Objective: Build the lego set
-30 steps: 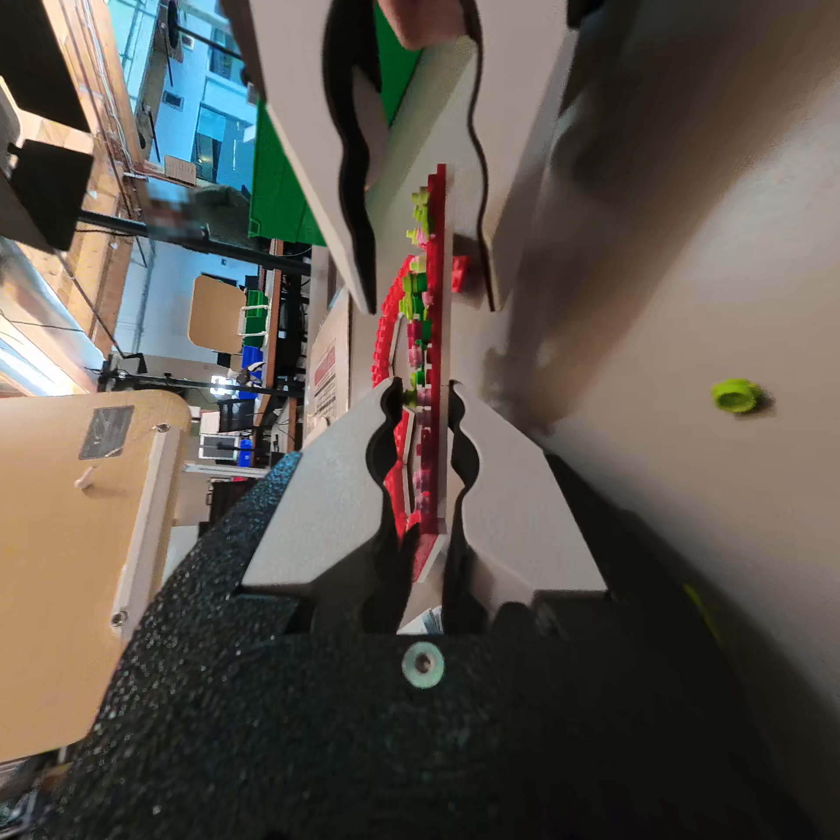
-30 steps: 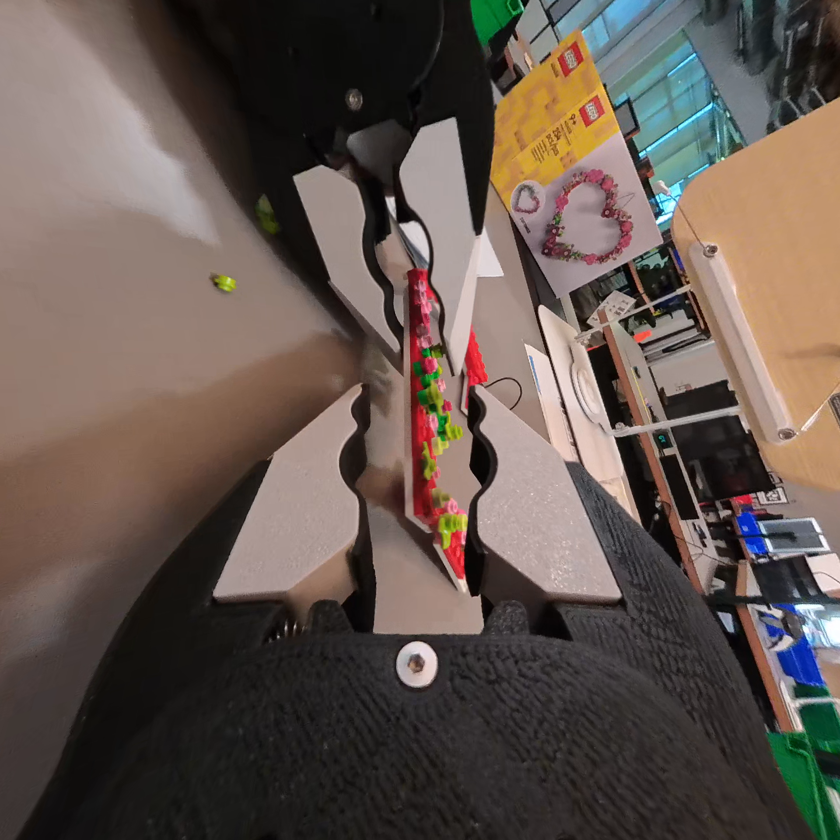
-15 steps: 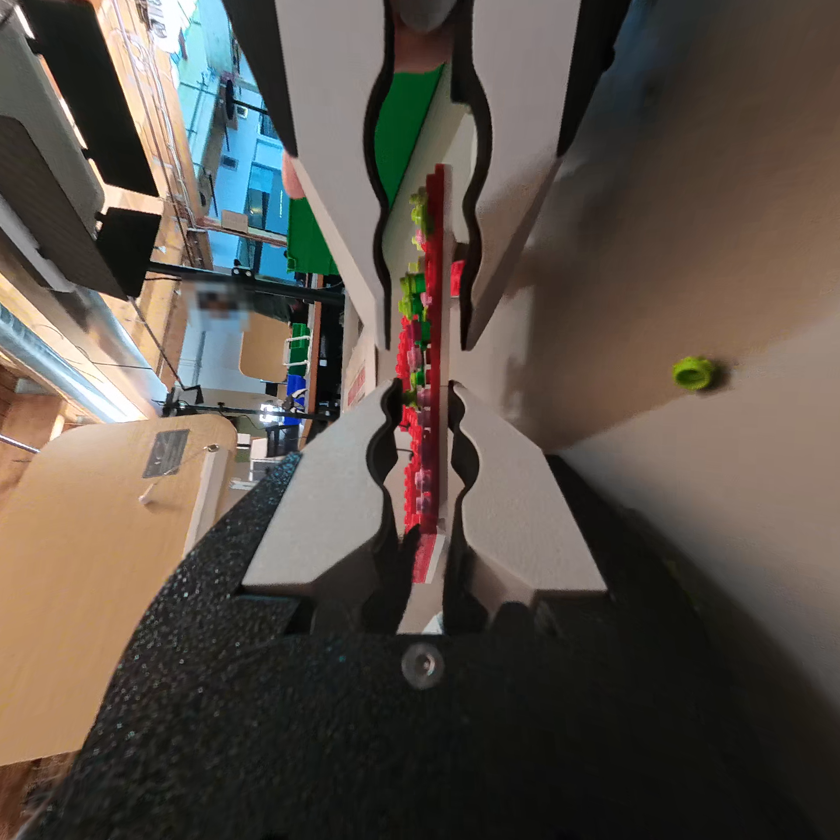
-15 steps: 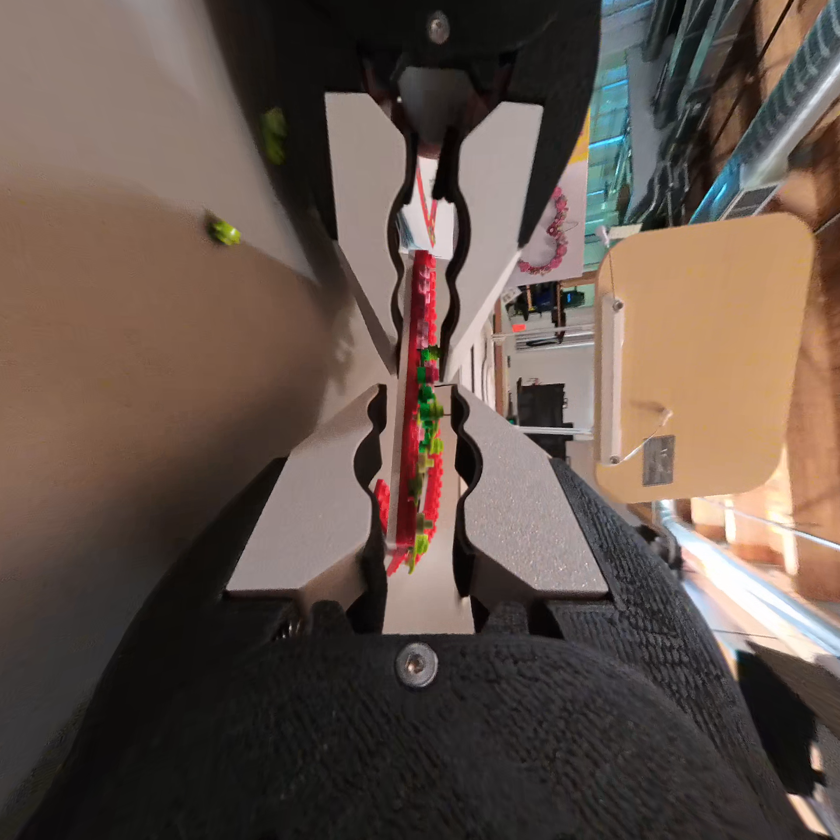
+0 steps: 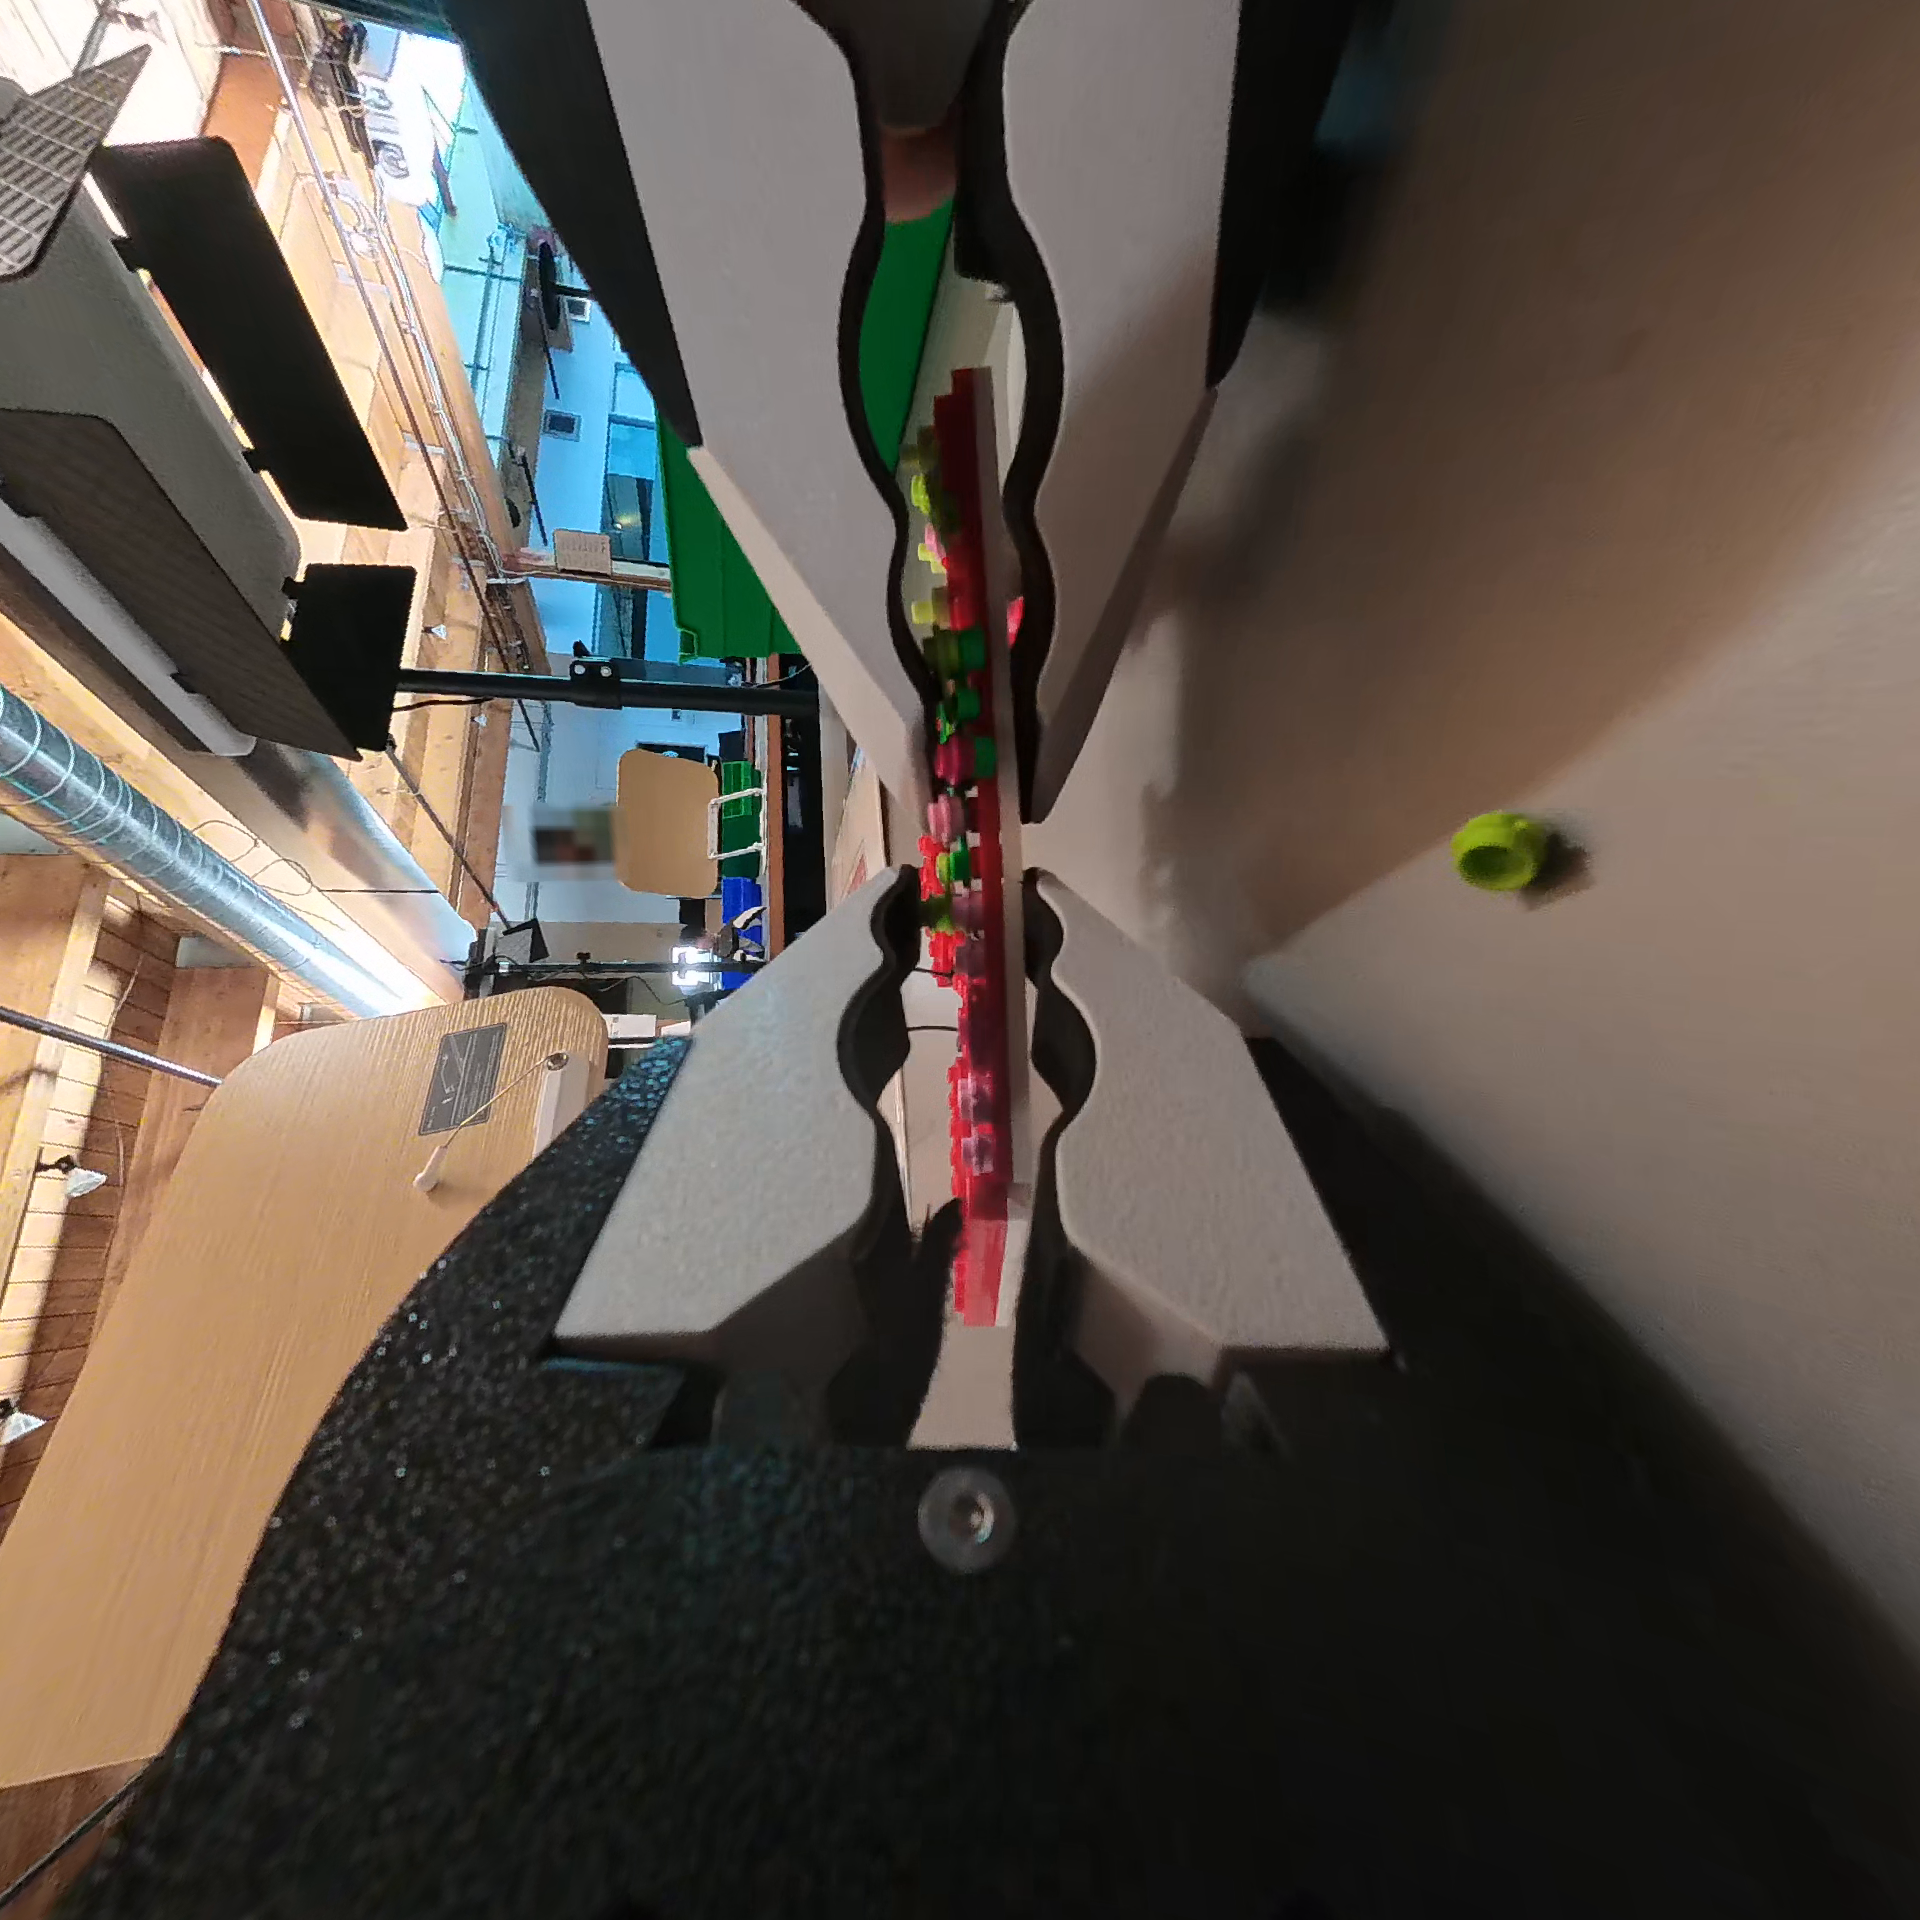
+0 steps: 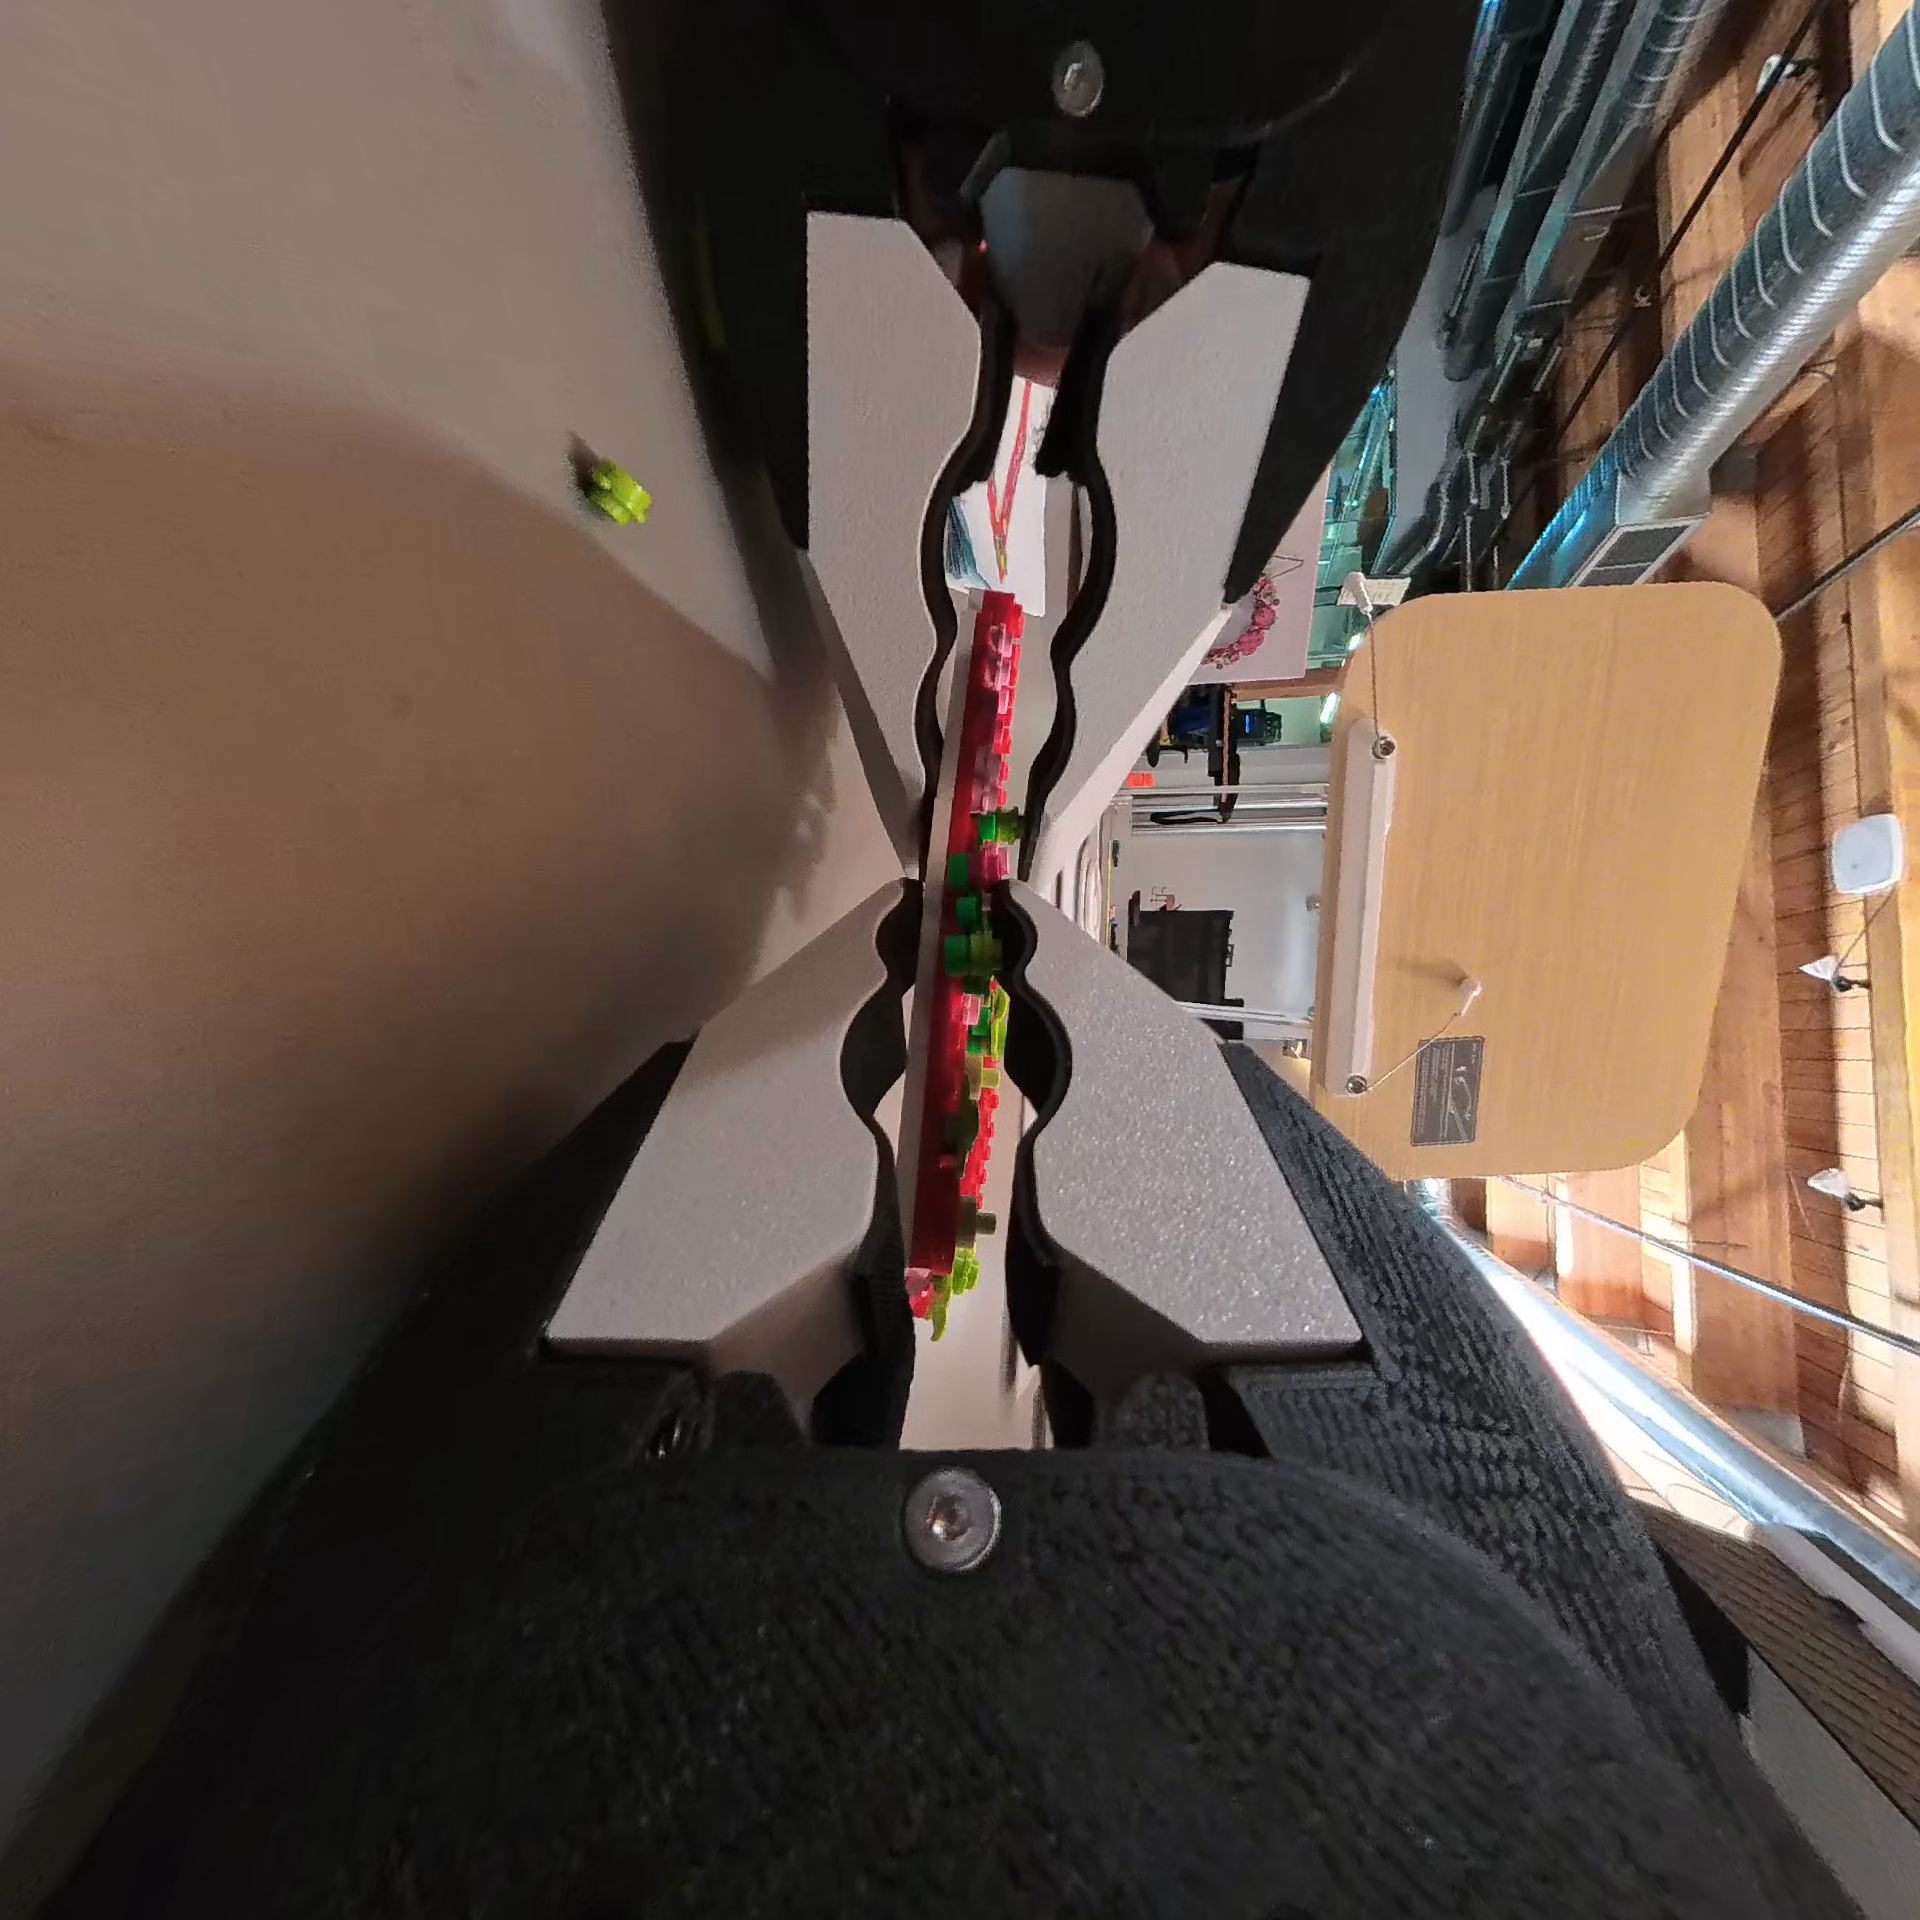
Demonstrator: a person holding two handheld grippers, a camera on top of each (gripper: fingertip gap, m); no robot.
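A flat red lego build (image 5: 985, 1049) studded with pink, green and lime pieces is held edge-on above the grey table (image 5: 1558, 1143). My left gripper (image 5: 971, 885) is shut on one end of it. My right gripper (image 5: 977, 790) faces it tip to tip and clamps the other end. In the right wrist view the right gripper (image 6: 958, 889) is shut on the build (image 6: 951, 1049), and the left gripper (image 6: 971, 857) closes on it from the far side. A loose lime round piece (image 5: 1496, 850) lies on the table; it also shows in the right wrist view (image 6: 615, 494).
A white paper sheet (image 6: 1003, 535) lies behind the left gripper. A green bin (image 5: 717, 540) stands at the table's far end. A wooden chair back (image 6: 1538, 883) and a printed box with a heart picture (image 6: 1262, 634) are off the table's side. The tips of both grippers are at nearly the same place.
The right gripper, open and off to one side a second ago, has lined up with the left and closed on the build. Both views have rolled and moved closer together.
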